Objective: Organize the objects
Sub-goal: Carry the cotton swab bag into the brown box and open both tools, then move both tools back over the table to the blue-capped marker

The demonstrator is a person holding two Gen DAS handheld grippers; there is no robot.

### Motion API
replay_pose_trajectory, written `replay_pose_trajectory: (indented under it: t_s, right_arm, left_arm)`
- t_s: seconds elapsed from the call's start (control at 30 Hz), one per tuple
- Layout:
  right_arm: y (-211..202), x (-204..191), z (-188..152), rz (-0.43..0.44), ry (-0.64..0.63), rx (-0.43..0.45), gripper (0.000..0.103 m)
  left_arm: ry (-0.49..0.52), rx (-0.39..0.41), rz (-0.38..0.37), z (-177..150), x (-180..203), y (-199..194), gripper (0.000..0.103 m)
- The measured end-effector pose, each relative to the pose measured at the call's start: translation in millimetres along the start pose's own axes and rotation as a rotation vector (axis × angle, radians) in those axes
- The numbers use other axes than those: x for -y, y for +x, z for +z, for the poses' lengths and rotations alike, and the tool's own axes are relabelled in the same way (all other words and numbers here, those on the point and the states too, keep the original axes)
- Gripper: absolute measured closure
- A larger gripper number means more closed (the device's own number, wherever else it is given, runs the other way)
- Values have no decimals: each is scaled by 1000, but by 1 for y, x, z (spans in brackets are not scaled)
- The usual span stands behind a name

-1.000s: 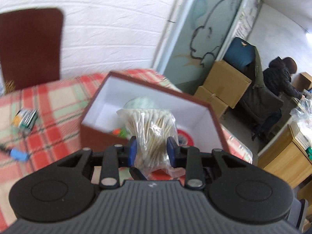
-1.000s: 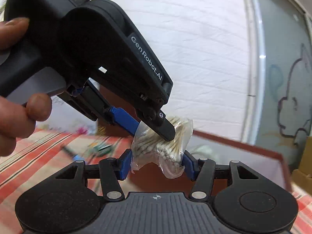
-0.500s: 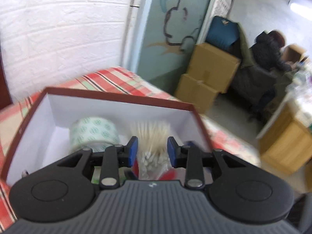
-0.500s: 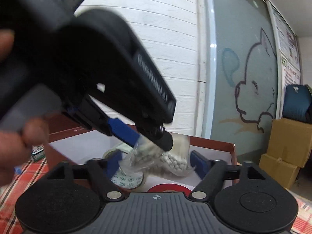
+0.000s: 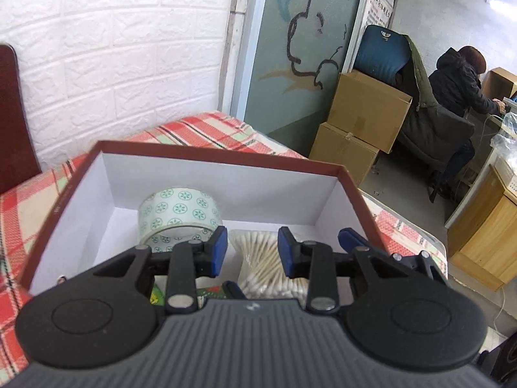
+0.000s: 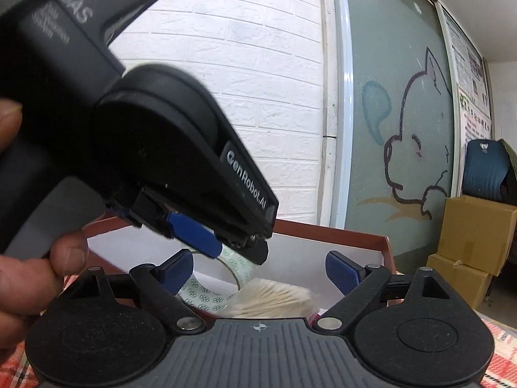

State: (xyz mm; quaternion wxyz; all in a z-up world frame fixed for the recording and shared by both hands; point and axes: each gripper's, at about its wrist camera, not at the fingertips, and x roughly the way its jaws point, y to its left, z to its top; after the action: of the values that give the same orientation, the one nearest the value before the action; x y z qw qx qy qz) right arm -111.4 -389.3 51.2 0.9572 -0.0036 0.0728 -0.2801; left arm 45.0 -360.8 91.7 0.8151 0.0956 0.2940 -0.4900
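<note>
Box (image 5: 358,200) interior — open top, walled on four sides. Tape roll (image 5: 179,210) fills the back left; cotton swab bag (image 5: 261,258) lies just beside it. Left gripper (image 5: 250,252) and right gripper (image 6: 258,270) crowd the near edge — bare white floor toward the far right corner.

Bright, even indoor light with soft shadows; fisheye bending curves the edges. The right view's near gripper (image 6: 239,252) is motion-blurred.
</note>
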Motion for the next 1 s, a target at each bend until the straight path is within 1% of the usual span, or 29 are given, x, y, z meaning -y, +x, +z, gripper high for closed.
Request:
replay_pose_trajectory:
  t_s: [0.17, 0.2, 0.33, 0.4, 0.53, 0.6, 0.73, 0.8, 0.87, 1.0]
  right_arm:
    - [-19, -4, -3, -4, 2, 12, 16]
    - [-24, -6, -4, -4, 8, 10, 16]
    - [-39, -9, -9, 6, 17, 1, 17]
    - [-42, -10, -10, 6, -2, 9, 17]
    - [-48, -18, -13, 51, 7, -36, 18]
    - [-54, -28, -16, 81, 9, -59, 19]
    - [-53, -44, -21, 141, 12, -109, 20]
    - [-58, -56, -24, 174, 22, -136, 20]
    - [-55, -66, -26, 203, 27, -163, 20]
    - [-63, -97, -31, 262, -11, -201, 20]
  left_arm:
    - [-15, 16, 27, -8, -3, -26, 65]
    - [-18, 19, 38, -11, -5, -31, 62]
    - [-26, 16, 95, -25, -13, -48, 61]
    - [-37, 4, 130, -34, -19, -55, 61]
    - [-61, -21, 204, -54, -36, -70, 60]
    - [-83, -33, 236, -64, -46, -77, 57]
    - [-136, -56, 296, -85, -72, -92, 57]
    - [-157, -68, 328, -96, -84, -100, 57]
    - [-174, -78, 361, -107, -96, -106, 56]
    - [-229, -89, 420, -127, -120, -121, 55]
